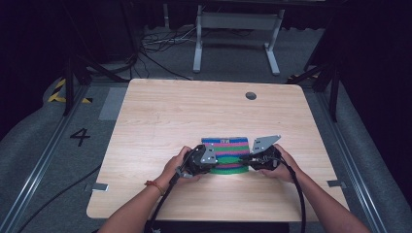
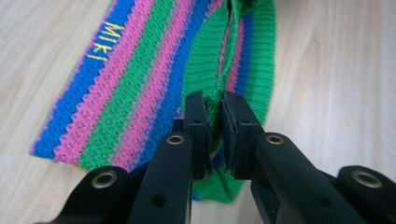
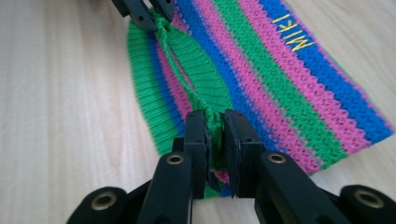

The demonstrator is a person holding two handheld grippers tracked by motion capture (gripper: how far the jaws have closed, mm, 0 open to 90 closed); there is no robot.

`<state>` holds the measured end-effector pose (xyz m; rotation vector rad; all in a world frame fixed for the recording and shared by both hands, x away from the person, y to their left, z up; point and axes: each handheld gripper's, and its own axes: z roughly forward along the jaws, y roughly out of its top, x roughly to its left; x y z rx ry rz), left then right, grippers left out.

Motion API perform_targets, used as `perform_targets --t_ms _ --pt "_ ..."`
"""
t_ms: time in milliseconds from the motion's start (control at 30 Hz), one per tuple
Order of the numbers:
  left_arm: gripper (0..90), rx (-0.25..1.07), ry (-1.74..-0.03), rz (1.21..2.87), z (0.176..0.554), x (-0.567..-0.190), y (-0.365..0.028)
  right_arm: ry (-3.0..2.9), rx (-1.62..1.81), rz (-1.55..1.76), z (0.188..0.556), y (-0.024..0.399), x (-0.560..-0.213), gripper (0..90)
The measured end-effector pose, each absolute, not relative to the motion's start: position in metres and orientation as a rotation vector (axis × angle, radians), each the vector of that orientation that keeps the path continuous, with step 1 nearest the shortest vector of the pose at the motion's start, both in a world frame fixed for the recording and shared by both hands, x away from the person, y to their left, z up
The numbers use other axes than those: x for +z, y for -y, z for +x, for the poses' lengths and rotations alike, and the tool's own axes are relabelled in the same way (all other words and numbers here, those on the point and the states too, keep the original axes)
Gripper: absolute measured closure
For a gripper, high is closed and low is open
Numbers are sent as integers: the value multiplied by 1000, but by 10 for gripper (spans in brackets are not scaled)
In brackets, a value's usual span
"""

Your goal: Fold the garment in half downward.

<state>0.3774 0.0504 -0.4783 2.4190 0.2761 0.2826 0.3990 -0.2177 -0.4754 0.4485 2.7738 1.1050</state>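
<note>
A knitted cloth (image 1: 227, 150) with green, pink and blue stripes lies on the wooden table (image 1: 170, 111), near the front middle. Yellow letters are stitched on one blue stripe (image 2: 105, 39). My left gripper (image 1: 206, 162) is shut on the cloth's green ribbed edge (image 2: 215, 100) at its near left corner. At the near right corner, my right gripper (image 1: 252, 160) pinches the same green edge (image 3: 215, 121). The edge is lifted into a ridge between the two grippers. The left gripper's jaw tips (image 3: 144, 11) show at the far end of the ridge in the right gripper view.
A round cable hole (image 1: 250, 95) sits in the table's far right part. Bare wood lies all around the cloth. Beyond the table are a white desk frame (image 1: 233, 29), floor cables and a floor mark "4" (image 1: 80, 137).
</note>
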Motion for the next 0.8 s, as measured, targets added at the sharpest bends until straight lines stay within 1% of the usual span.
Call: perform_targets --t_ms 100,367,433,500,567,633,700,800 --pt "811 255 -268 2422 373 -480 -53 -2794 1114 435 395 221 -480 794" --pt "799 241 -273 2439 367 -486 -54 -2810 1129 445 388 226 -485 766" --pt "804 245 -271 2439 369 -487 -56 -2804 1152 459 387 227 -487 763" --pt "809 213 -301 2413 372 -489 -58 -2795 1164 467 386 228 -489 763" --pt "819 205 -292 2394 376 -492 -61 -2783 1182 486 385 229 -491 763" --pt "825 219 -294 2388 379 -493 -63 -2770 1190 502 384 229 -492 768" --pt "827 230 -310 2380 382 -494 -64 -2765 1198 513 384 229 -493 769" --pt "830 203 -348 2359 389 -495 -66 -2759 1207 519 386 229 -494 781"
